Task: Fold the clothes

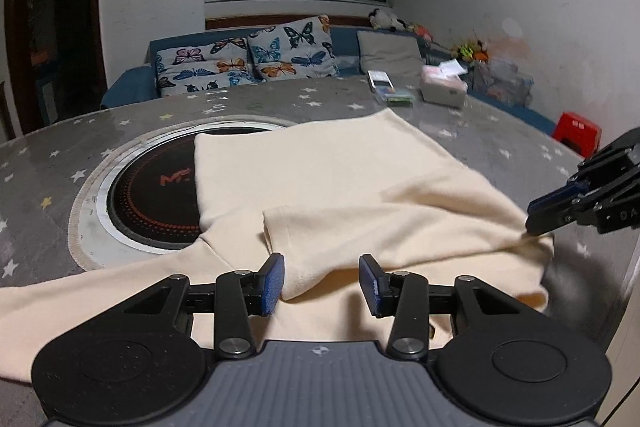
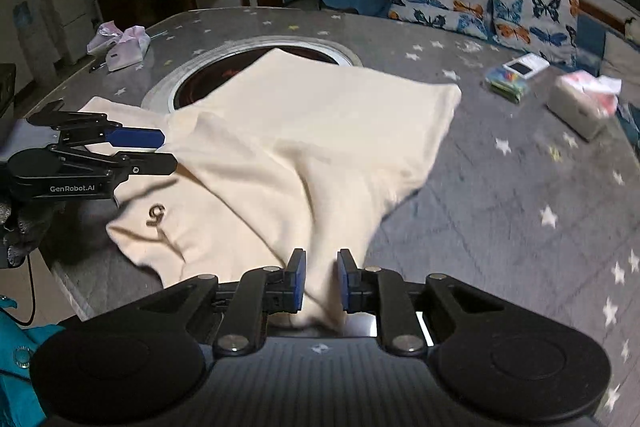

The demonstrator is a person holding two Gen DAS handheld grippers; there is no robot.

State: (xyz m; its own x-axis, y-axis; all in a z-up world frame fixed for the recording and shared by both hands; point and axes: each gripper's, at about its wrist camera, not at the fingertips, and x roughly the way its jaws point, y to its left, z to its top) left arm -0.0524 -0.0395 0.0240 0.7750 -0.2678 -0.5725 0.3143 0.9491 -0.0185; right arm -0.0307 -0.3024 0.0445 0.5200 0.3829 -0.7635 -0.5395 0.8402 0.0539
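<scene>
A cream garment (image 1: pixel 340 195) lies partly folded on the grey star-patterned table (image 1: pixel 48 163), covering part of the round black cooktop (image 1: pixel 148 195). My left gripper (image 1: pixel 322 285) is open just above the garment's near edge, with nothing between its blue pads. In the right wrist view the garment (image 2: pixel 304 131) shows a small dark logo (image 2: pixel 157 214). My right gripper (image 2: pixel 321 279) is shut on a bunched fold of the garment's near corner. The left gripper (image 2: pixel 166 151) also shows at the left of the right wrist view, and the right gripper (image 1: pixel 534 221) at the right of the left wrist view.
A tissue box (image 1: pixel 444 87) and small packets (image 1: pixel 390 91) sit at the table's far side. A pink bag (image 2: pixel 120 47) lies at the far left. A sofa with butterfly cushions (image 1: pixel 248 59) stands behind the table. A red stool (image 1: pixel 578 133) is to the right.
</scene>
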